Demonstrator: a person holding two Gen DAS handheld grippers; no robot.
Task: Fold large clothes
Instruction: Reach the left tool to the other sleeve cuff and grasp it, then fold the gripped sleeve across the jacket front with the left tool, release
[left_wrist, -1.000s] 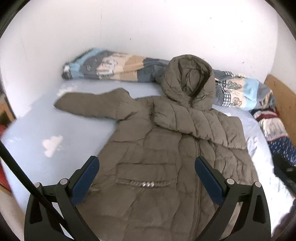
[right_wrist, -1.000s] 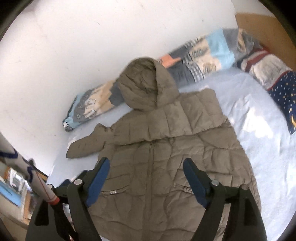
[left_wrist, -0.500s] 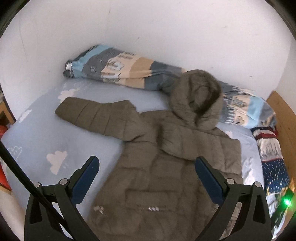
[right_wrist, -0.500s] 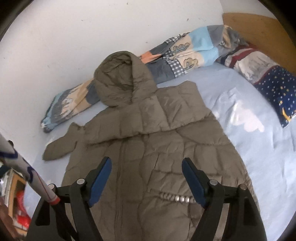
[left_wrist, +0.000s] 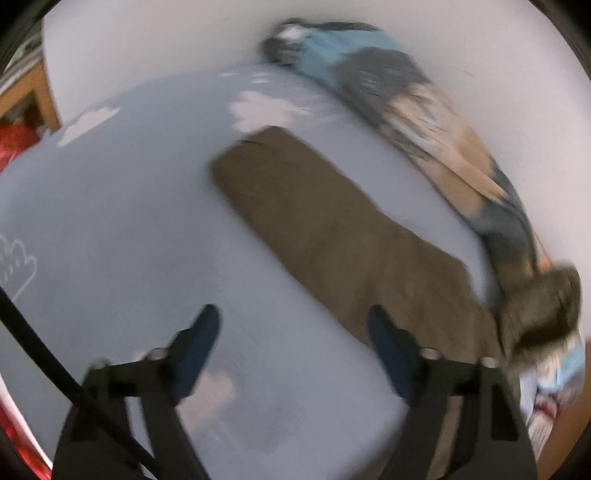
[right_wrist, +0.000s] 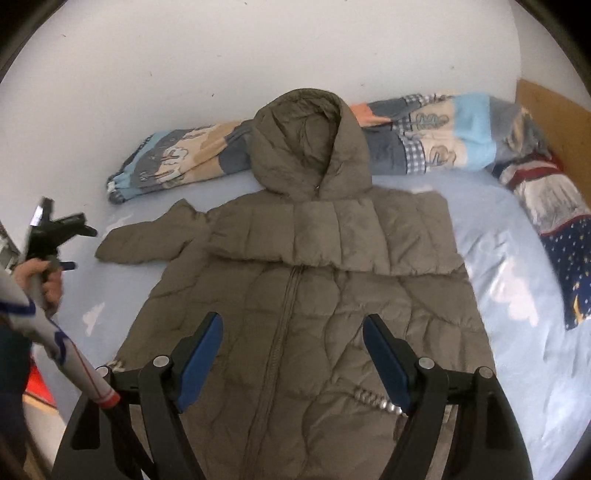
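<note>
An olive quilted hooded jacket (right_wrist: 306, 295) lies face up on the blue bed sheet (right_wrist: 517, 332). One sleeve is folded across its chest; the other sleeve (right_wrist: 147, 240) lies stretched out to the left. My right gripper (right_wrist: 291, 339) is open and empty above the jacket's lower front. In the blurred left wrist view the outstretched sleeve (left_wrist: 332, 229) runs diagonally across the sheet. My left gripper (left_wrist: 295, 332) is open and empty above the sheet, just beside the sleeve. The left gripper also shows in the right wrist view (right_wrist: 70, 225), held in a hand.
A rolled patterned quilt (right_wrist: 424, 140) lies along the white wall behind the hood. A star-patterned pillow (right_wrist: 569, 258) sits at the right by a wooden headboard (right_wrist: 554, 118). A red object (left_wrist: 18, 140) lies off the bed's left edge.
My left gripper has swung fast to the left, toward the outstretched sleeve; its view is blurred. My right gripper has shifted slightly and now faces the jacket squarely. Both stay open.
</note>
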